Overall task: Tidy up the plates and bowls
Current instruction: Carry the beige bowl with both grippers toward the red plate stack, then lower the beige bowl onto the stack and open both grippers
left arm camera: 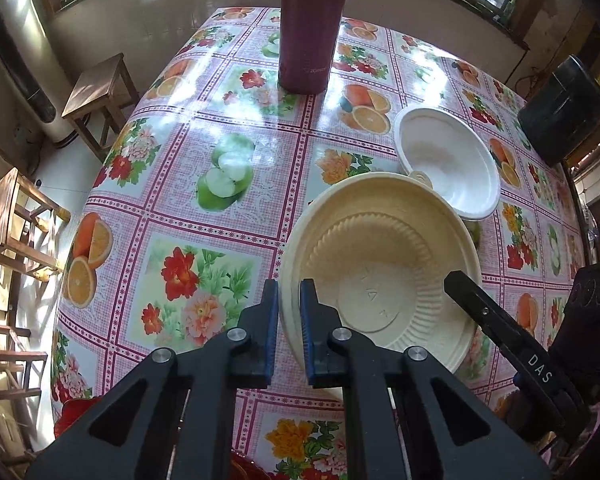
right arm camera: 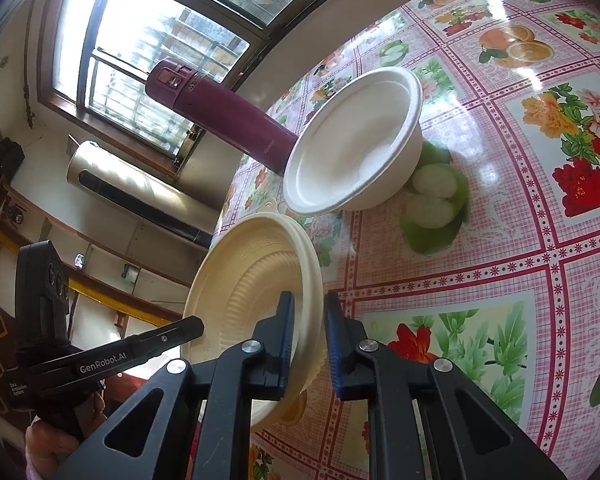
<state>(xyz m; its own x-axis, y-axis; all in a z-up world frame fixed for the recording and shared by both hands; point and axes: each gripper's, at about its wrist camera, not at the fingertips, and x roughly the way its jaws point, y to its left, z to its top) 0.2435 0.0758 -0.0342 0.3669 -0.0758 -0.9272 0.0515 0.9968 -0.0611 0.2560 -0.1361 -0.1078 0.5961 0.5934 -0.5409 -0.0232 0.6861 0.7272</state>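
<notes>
A cream ribbed plate (left arm camera: 380, 264) (right arm camera: 252, 280) hangs tilted over the fruit-patterned table (left arm camera: 172, 240) (right arm camera: 500, 248), held from both sides. My left gripper (left arm camera: 290, 284) is shut on its left rim. My right gripper (right arm camera: 310, 296) is shut on the opposite rim, where the edge looks layered like a stack. One right finger (left arm camera: 484, 312) shows at the plate's right edge in the left wrist view. The left gripper's finger (right arm camera: 172, 332) touches the plate in the right wrist view. A white bowl (left arm camera: 448, 164) (right arm camera: 356, 148) stands upright just beyond the plate.
A maroon flask (left arm camera: 312, 24) (right arm camera: 220, 112) stands upright behind the bowl toward the window. A black box (left arm camera: 564, 108) sits at the table's far right corner. Wooden stools (left arm camera: 100, 96) stand on the floor to the left. Something red (left arm camera: 76, 412) lies at the near table edge.
</notes>
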